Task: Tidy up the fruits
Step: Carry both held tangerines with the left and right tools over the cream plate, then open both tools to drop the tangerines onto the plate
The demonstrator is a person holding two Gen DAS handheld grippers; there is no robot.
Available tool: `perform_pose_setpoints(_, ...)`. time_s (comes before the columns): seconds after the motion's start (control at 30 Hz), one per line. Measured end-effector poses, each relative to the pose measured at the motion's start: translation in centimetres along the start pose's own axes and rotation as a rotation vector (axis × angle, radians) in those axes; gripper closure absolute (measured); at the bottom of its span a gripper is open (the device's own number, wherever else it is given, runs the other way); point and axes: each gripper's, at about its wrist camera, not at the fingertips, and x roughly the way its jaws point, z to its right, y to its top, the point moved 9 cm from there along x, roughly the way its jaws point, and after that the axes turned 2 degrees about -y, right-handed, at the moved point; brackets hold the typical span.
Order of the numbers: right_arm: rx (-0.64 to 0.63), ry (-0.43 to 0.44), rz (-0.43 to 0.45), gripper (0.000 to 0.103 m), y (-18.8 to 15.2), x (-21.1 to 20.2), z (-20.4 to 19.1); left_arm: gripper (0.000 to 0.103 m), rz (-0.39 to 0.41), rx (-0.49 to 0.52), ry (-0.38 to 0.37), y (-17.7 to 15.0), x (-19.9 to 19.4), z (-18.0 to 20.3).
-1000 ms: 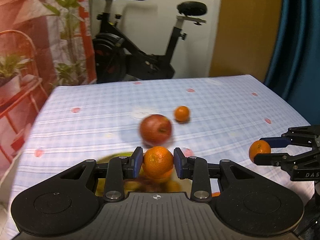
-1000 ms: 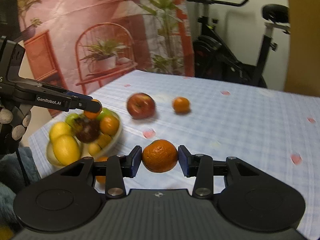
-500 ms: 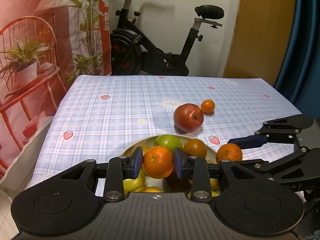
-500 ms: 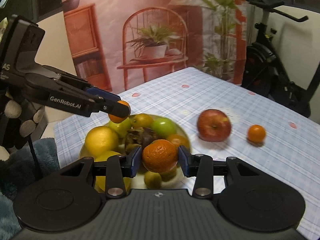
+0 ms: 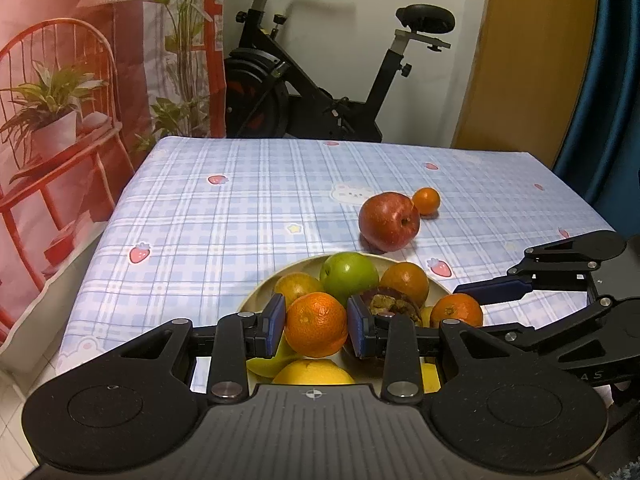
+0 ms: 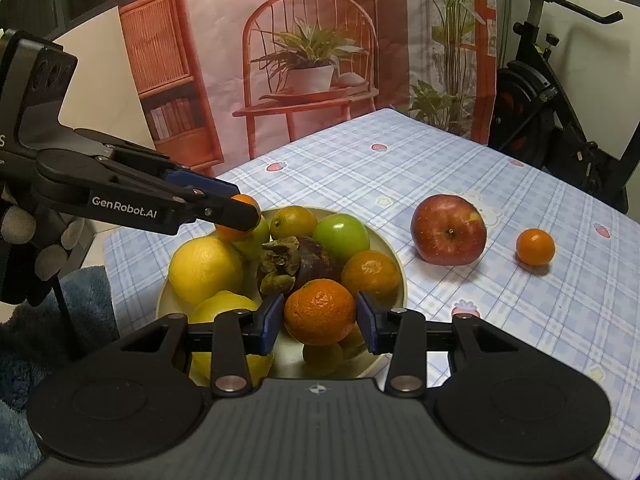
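1. Two grippers show, and we see each from its own camera and from the other's. The bowl (image 6: 400, 276) is partly hidden behind both gripper bodies at the bottom of each frame, so we cannot count the fruit at its near side.
2. We see the left gripper (image 5: 316, 330) closed on an orange mandarin (image 5: 316, 330), blue pads pressing both its sides, low in the middle of the left wrist frame. In the right wrist frame the same gripper (image 6: 240, 218) reaches in from the left, and its finger covers most of that mandarin (image 6: 240, 202).
3. We see the right gripper (image 6: 320, 318) clamped on a second mandarin (image 6: 320, 312) with dimpled skin, above the bowl's near rim. In the left wrist frame it (image 5: 456, 312) enters from the right edge.
4. Both held fruits hang over the bowl, which holds a green apple (image 6: 341, 237), yellow lemons (image 6: 206, 270), more mandarins and a dark purple fruit (image 6: 312, 264) with dried brown leaves.
5. We see a red apple (image 6: 448, 235) and a small mandarin (image 6: 535, 247) on the checked tablecloth (image 6: 400, 168), right of the bowl.
6. A gloved hand (image 6: 36, 248), cut off at the left edge, holds the left gripper.
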Motion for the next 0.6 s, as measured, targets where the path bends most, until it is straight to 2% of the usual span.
perform_pose_setpoints(0.6, 0.019, 0.014, -0.01, 0.061, -0.67, -0.02, -0.24, 0.067, -0.023, 0.001, 0.007, -0.24, 0.67, 0.2)
